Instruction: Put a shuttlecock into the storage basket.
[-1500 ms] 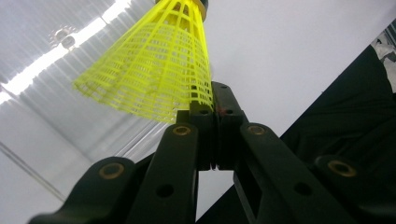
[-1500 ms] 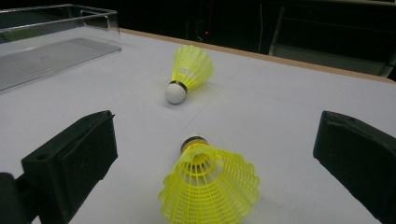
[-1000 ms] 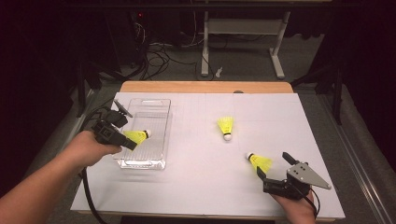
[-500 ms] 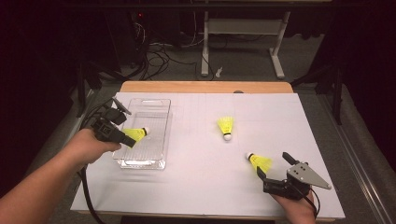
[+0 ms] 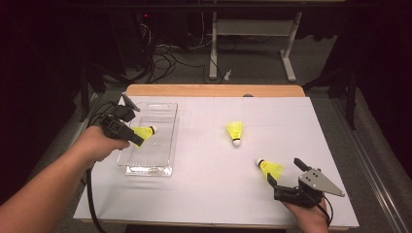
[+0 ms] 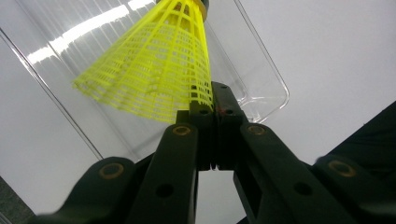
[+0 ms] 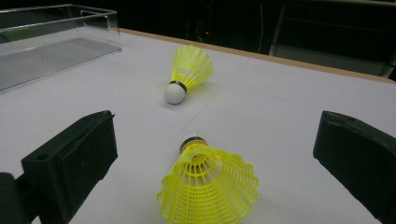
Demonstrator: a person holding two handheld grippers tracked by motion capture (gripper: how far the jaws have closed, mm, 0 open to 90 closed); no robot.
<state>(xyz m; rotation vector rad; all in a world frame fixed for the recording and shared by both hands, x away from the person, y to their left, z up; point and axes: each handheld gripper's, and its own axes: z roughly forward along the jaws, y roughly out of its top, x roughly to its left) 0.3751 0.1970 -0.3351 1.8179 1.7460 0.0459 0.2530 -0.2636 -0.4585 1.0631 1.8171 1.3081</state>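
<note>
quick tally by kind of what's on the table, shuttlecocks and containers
yellow shuttlecocks: 3 (one held over the tray, one mid-table, one near the right gripper)
clear plastic tray: 1
total: 4

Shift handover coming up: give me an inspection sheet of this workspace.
Surface: white table, wooden strip along far edge.
Job's things: clear tray; one yellow shuttlecock held over it; middle shuttlecock and near shuttlecock lying on the table.
Clutter: nothing seen.
Grippers: left hand-held gripper shut on the shuttlecock's skirt; right hand-held gripper open, jaws either side of the near shuttlecock, not touching.
Cables: black cable trails from the left hand-held gripper.
Surroundings: dark floor, loose cords, grey stand legs.
</note>
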